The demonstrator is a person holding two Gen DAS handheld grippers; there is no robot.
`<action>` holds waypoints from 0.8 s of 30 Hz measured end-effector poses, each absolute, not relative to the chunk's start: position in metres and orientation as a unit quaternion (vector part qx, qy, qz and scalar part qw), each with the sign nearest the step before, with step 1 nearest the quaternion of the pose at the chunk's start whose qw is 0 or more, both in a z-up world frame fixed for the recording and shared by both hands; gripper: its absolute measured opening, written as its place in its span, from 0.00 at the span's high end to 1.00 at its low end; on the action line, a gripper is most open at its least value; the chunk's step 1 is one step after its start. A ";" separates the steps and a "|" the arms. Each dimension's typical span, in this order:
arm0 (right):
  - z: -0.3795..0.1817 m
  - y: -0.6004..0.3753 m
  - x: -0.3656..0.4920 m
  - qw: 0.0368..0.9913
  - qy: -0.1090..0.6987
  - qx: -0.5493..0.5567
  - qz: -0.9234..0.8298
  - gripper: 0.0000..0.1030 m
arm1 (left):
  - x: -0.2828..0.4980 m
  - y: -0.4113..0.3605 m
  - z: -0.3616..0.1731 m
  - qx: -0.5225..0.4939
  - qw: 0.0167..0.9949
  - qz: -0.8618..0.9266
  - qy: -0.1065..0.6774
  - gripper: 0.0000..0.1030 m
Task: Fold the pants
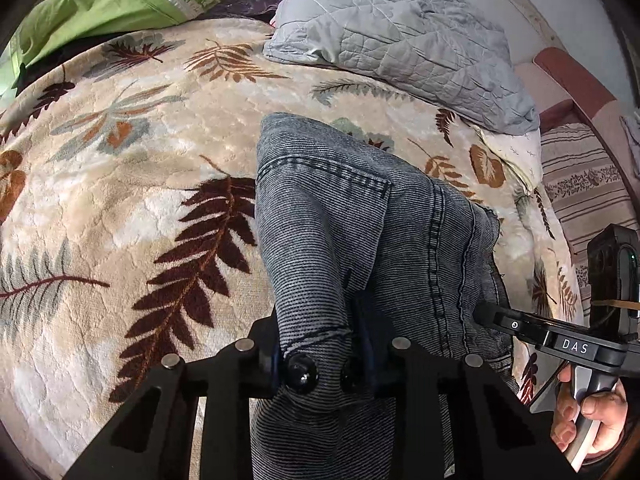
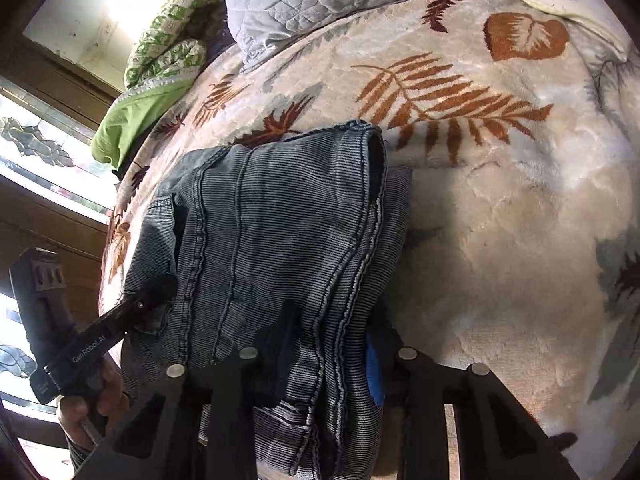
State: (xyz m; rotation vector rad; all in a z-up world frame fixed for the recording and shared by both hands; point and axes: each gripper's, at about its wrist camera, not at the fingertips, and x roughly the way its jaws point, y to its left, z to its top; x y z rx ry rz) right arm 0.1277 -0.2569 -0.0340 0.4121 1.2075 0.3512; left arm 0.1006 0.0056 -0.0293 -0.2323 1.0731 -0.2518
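Pants: grey-blue denim pants (image 1: pixel 340 208) bunched on the leaf-patterned blanket (image 1: pixel 120 200) of the bed, near end lifted.
Left claw: left claw (image 1: pixel 320 360) clamped on a fold of the pants.
Right claw: right claw (image 2: pixel 332 364) pinching the stacked seams of the pants.
Right hand: right hand (image 1: pixel 592 412) squeezes its handle.
Behind: grey quilted pillow (image 1: pixel 400 36), green bedding (image 1: pixel 100 12).

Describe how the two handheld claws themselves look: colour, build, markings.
Both are matte black. The left claw has slotted black arms studded with round silver pins. The right claw matches, with a blue pad inside one finger. Seen from the other camera, the right body reads "DAS"; the left reads "GenRobot.AI".
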 end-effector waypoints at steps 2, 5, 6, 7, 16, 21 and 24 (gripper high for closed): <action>-0.029 -0.255 0.125 0.798 0.554 0.177 0.160 0.78 | 0.096 0.003 -0.024 -0.100 0.853 -0.116 0.500 0.73; -0.021 -0.258 0.120 0.807 0.541 0.174 0.159 0.81 | 0.090 0.004 -0.015 -0.096 0.859 -0.115 0.490 0.74; -0.017 -0.258 0.119 0.811 0.536 0.172 0.161 0.82 | 0.088 0.004 -0.012 -0.097 0.861 -0.115 0.487 0.74; -0.013 -0.258 0.116 0.814 0.531 0.169 0.163 0.82 | 0.085 0.005 -0.009 -0.099 0.862 -0.115 0.483 0.75; 0.031 -0.255 0.104 0.841 0.485 0.161 0.176 0.83 | 0.075 0.005 0.024 -0.106 0.879 -0.118 0.450 0.75; 0.054 -0.256 0.105 0.852 0.464 0.156 0.184 0.83 | 0.076 0.004 0.046 -0.099 0.891 -0.119 0.427 0.75; 0.065 -0.255 0.114 0.859 0.453 0.152 0.186 0.83 | 0.084 0.004 0.056 -0.099 0.896 -0.120 0.415 0.75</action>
